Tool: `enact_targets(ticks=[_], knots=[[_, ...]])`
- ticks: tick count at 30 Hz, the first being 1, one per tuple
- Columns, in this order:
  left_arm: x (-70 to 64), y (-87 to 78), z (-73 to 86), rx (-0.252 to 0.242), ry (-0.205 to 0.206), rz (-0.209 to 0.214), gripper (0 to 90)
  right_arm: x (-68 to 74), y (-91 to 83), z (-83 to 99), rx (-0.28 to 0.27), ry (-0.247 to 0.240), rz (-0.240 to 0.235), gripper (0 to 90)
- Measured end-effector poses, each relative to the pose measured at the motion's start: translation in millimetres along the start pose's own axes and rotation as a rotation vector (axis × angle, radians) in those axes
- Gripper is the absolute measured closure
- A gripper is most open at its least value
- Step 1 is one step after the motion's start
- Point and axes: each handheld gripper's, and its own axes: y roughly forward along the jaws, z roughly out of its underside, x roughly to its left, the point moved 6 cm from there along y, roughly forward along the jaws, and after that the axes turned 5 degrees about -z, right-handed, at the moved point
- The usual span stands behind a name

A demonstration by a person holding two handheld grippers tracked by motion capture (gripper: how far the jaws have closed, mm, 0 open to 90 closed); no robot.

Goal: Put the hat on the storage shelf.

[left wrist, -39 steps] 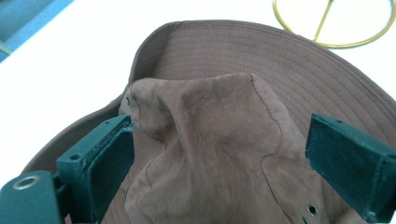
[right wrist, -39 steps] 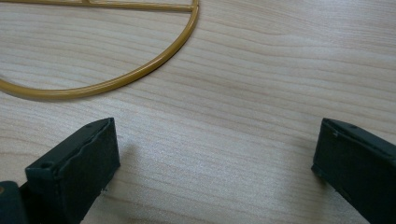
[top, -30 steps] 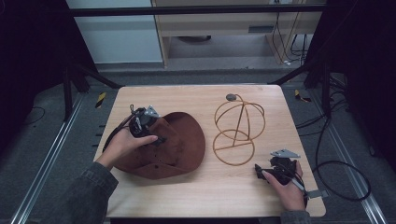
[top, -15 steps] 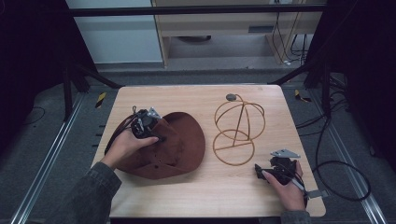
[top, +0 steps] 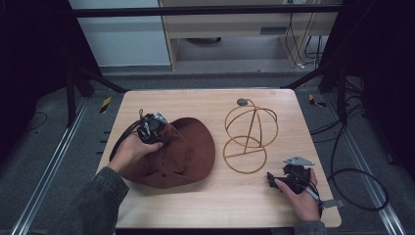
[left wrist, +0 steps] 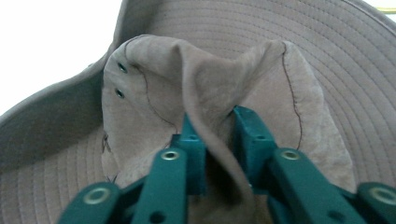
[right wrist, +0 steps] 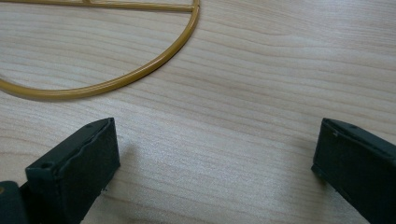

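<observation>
Left tongs (left wrist: 215,140) still pinch our brown hat (top: 188,149)'s crown fold, unmoved; right tongs (right wrist: 215,158) stay spread wide over the desk (top: 254,205) beside the wire stand (top: 249,137).

A brown stitched hat (top: 183,152), a golden wire hat stand (top: 249,134) and a pale wood-grained table (top: 215,196) are seen.

A lab recording bay: wooden table (top: 210,100) between black frame struts (top: 313,78), loose cables (top: 359,161) on grey floor.
</observation>
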Motion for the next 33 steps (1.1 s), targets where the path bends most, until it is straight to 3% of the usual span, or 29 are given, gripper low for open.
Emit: enact_targets(ticks=[6, 11, 20, 33], knots=[[1.4, -4.4, 2.6, 0.001, 0.01, 0.023, 87.8, 0.2, 0.0, 0.0, 0.0, 0.002, -0.001, 0.5], [2.0, -12.6, 2.4, -0.018, 0.005, 0.022, 88.7, 0.2, 0.1, 0.0, 0.001, 0.002, -0.001, 0.5], [-10.4, -31.1, -0.5, -0.061, 0.055, 0.011, 88.7, 0.3, 0.1, -0.1, 0.002, 0.004, 0.001, 0.5], [-17.6, -93.3, -7.7, -0.158, 0.094, -0.021, 88.7, 0.4, 0.1, -0.1, 0.002, 0.005, 0.002, 0.5]])
